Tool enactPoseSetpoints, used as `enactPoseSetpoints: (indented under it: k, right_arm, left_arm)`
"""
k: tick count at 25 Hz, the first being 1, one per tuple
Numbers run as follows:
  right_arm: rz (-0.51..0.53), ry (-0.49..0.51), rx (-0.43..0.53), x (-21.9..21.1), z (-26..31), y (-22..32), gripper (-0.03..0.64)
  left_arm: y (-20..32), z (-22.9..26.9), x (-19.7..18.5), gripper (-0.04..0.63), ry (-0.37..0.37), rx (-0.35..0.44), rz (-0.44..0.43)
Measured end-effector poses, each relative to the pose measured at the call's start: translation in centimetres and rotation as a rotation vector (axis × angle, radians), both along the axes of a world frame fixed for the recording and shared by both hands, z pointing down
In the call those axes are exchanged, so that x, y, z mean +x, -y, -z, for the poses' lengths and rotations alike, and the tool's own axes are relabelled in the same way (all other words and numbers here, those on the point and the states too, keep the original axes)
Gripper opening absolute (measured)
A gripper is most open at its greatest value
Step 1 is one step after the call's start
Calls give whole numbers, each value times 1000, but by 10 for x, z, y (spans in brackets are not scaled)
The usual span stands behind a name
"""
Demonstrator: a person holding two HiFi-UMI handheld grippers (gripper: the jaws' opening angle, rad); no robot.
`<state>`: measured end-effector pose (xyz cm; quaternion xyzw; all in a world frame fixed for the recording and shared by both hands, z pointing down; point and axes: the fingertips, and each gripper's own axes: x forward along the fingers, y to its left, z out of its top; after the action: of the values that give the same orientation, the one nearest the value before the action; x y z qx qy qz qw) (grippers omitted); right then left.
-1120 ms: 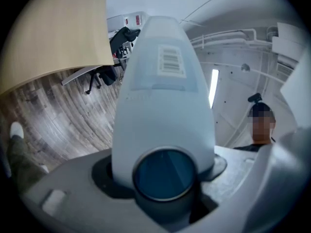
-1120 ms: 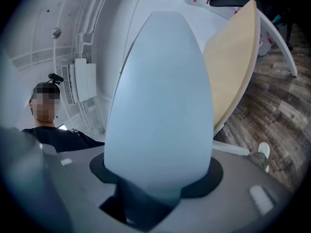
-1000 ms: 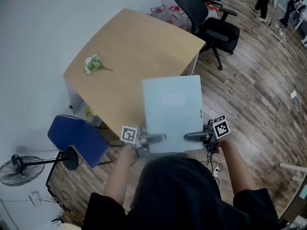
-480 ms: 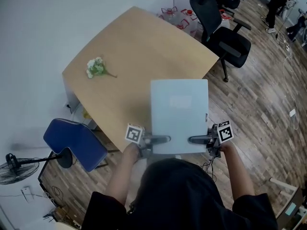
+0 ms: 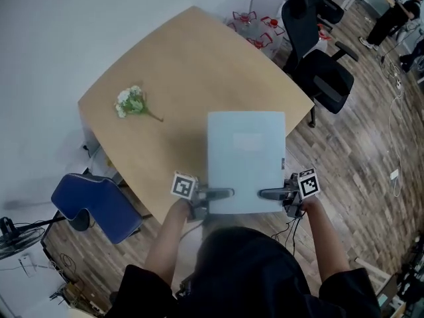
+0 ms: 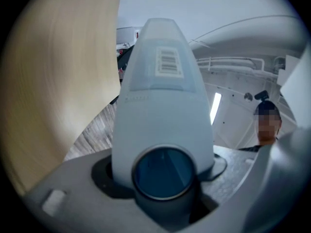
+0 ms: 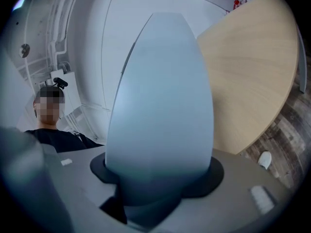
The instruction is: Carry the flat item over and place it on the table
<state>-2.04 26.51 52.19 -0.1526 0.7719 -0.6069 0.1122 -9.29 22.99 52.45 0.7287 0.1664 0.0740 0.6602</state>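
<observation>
- Flat panel (image 5: 246,158), pale blue-grey, held level across the near edge of the wooden desk (image 5: 179,58), not resting on it.
- Gripped along its near edge: left gripper (image 5: 213,194) at the near-left, right gripper (image 5: 275,193) at the near-right, jaws of each clamped on the panel, one above and one beneath.
- Barcode label (image 6: 168,62) on the panel's face in the left gripper view.
- Bunch of white flowers (image 5: 132,102) lying on the desk, well apart to the left.
- Blue chair (image 5: 93,204) beside the desk's left edge; black office chair (image 5: 324,71) at the right.
</observation>
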Motion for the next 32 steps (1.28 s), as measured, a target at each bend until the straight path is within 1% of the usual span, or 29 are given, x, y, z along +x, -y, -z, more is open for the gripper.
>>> enactPoseSetpoints:
  k: [3, 7, 9, 15, 18, 20, 22, 23, 24, 26, 27, 30, 32]
  right_arm:
    - [-12, 20, -34, 5, -8, 35, 296]
    - [-17, 19, -50, 10, -14, 68, 296]
    - [-14, 15, -53, 9, -15, 82, 296]
    - [-5, 18, -38, 6, -11, 116, 296]
    - [22, 18, -38, 9, -11, 135, 296]
    - [49, 20, -44, 16, -12, 149, 296]
    - [79, 35, -45, 26, -14, 165, 296]
    - [95, 37, -45, 32, -17, 173, 296]
    - [111, 32, -45, 37, -22, 180, 296]
    - [137, 31, -48, 49, -31, 198, 296]
    - [146, 40, -50, 55, -34, 209, 296]
    - [159, 87, -65, 78, -37, 245, 293]
    - [178, 104, -71, 94, -40, 267, 291]
  left_arm:
    - [33, -8, 4, 328, 17, -49, 7]
    - [65, -16, 7, 327, 15, -63, 16]
    - [76, -17, 4, 327, 28, -87, 27]
    - [107, -11, 0, 330, 17, -62, 72]
    - [122, -7, 2, 330, 11, -78, 109]
    - [135, -10, 8, 330, 9, -58, 138]
    - [149, -13, 19, 330, -13, -24, 166]
    - [156, -16, 24, 330, -15, -20, 182]
    - [162, -21, 29, 330, -5, -28, 199]
    - [175, -32, 37, 330, 41, -69, 234]
    - [185, -35, 42, 331, 53, -70, 253]
    - [217, -36, 64, 339, 39, -19, 303]
    - [237, -36, 81, 338, 51, -17, 321]
